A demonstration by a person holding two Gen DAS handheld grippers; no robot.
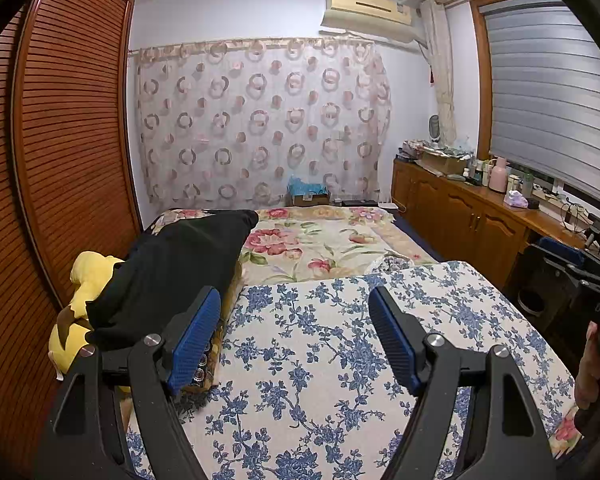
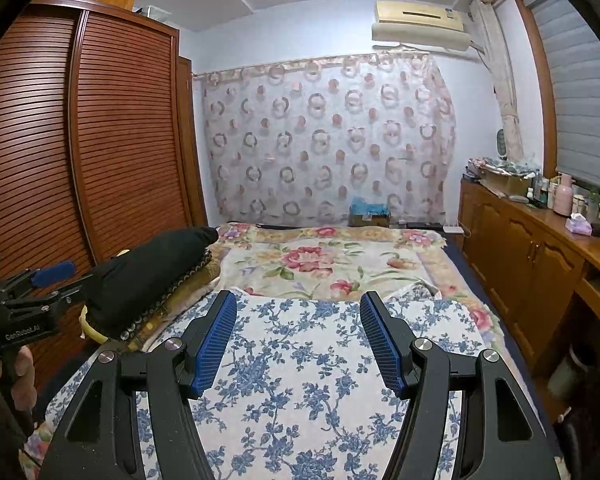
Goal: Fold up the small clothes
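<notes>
**Grippers hover with nothing to grasp in reach**

Fingers on both grippers stand wide apart and hold nothing: the left gripper [image 1: 296,332] and right gripper [image 2: 298,338] both hang above a blue-flowered cloth [image 1: 340,360] spread flat over the near end of the bed [image 1: 320,240]. No small garment shows on that cloth. The only likely clothing is a black fabric [image 1: 172,272] heaped at the left, resting on a stack of patterned textiles beside a yellow plush [image 1: 88,276] — whether it is a garment, or small, cannot be told.

Risks, as judged from here:

- Grabbing the black fabric could drag the stack or the plush off the bed's left edge, since they lie touching.
- A pinch aimed low might catch the blue-flowered cloth too (it lies smooth now) and rumple the working surface.
- The two grippers sit close together; reaching left at once could knock them against each other.
</notes>
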